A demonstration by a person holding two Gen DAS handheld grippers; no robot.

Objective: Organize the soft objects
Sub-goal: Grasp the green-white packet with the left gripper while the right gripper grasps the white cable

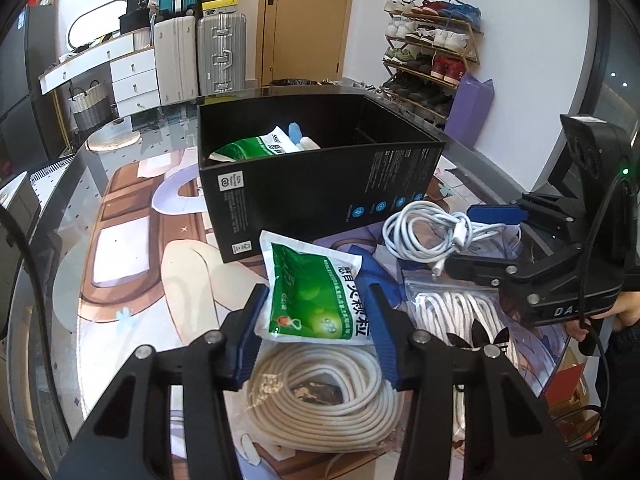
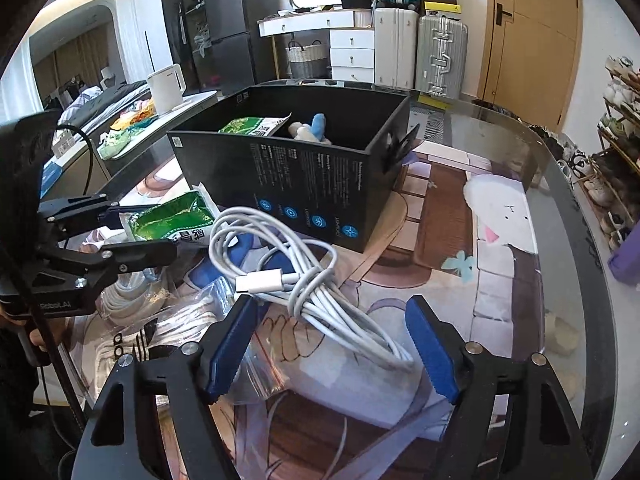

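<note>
My left gripper (image 1: 316, 320) stands spread, blue pads either side of the lower part of a green-and-white sachet (image 1: 316, 292); the left pad looks to be against the sachet's edge, the right pad (image 1: 384, 340) just beside it; whether either presses I cannot tell; jaws not closed on it.
Directly beneath that gripper: a beige coiled cable (image 1: 324, 396) lying flat on the table mat (image 1: 132, 276); sachet's lower edge overlaps the coil.
Ahead of the left gripper: black box (image 1: 320, 184), open at top; inside it a second green sachet (image 1: 248, 148) and a blue-and-white soft toy (image 1: 300, 138).
To its right: zip bag of white laces (image 1: 460, 312), and past that the white charging cable (image 1: 432, 236).

My right gripper (image 2: 332, 344) is wide open; the white charging cable (image 2: 304, 280) lies loosely looped between and ahead of the fingers, its bundled end between the pads, touching neither pad so far as I can see; white plug end (image 2: 256, 283) points toward the left finger.
Zip bag (image 2: 240, 352) lies under the left finger; black box (image 2: 304, 184) ahead, just beyond the cable loops; green sachet (image 2: 172, 220) ahead and to the left, in my other gripper (image 2: 132, 232).
</note>
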